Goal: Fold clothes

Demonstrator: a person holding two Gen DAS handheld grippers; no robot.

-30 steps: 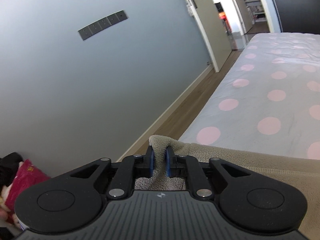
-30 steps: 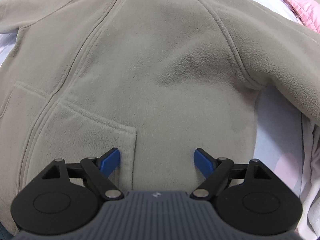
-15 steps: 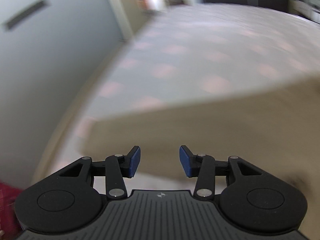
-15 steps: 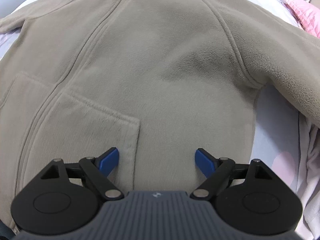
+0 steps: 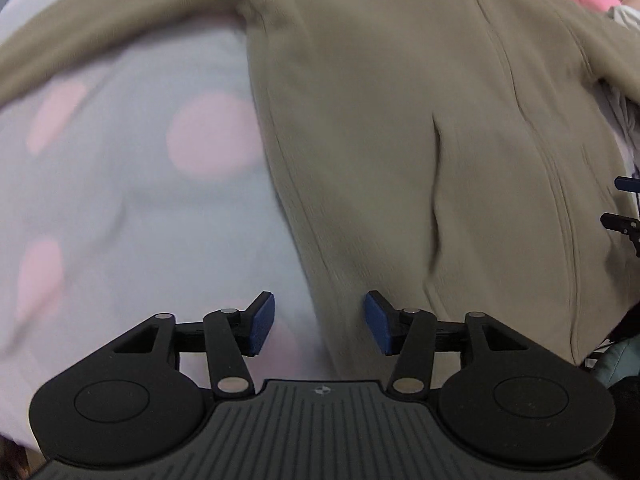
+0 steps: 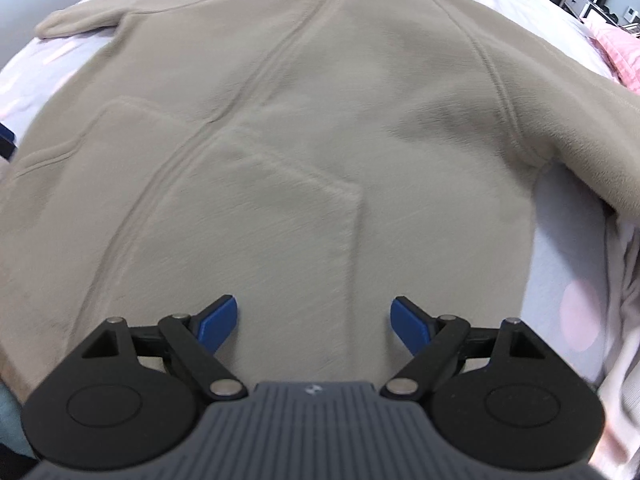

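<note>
A beige fleece jacket (image 6: 320,128) lies spread flat on the bed, front up, its zip seam and two pockets showing. In the left wrist view the jacket (image 5: 420,140) fills the right half, one sleeve stretching across the top left. My left gripper (image 5: 319,322) points down over the jacket's side edge, its jaws opening with nothing gripped between them. My right gripper (image 6: 314,322) hovers over the lower hem area, open wide and holding nothing. The right gripper's blue tip (image 5: 628,184) shows at the right edge of the left wrist view.
The bed sheet (image 5: 120,200) is pale grey-white with pink dots. A pink quilt (image 6: 616,48) lies at the far right, and rumpled white bedding (image 6: 624,280) runs along the right side. Dark furniture stands beyond the bed's far corner.
My left gripper has let go of the jacket's cuff, swung from facing the wall down over the bed, and its jaws have spread. The right gripper has drifted a little over the jacket, still open.
</note>
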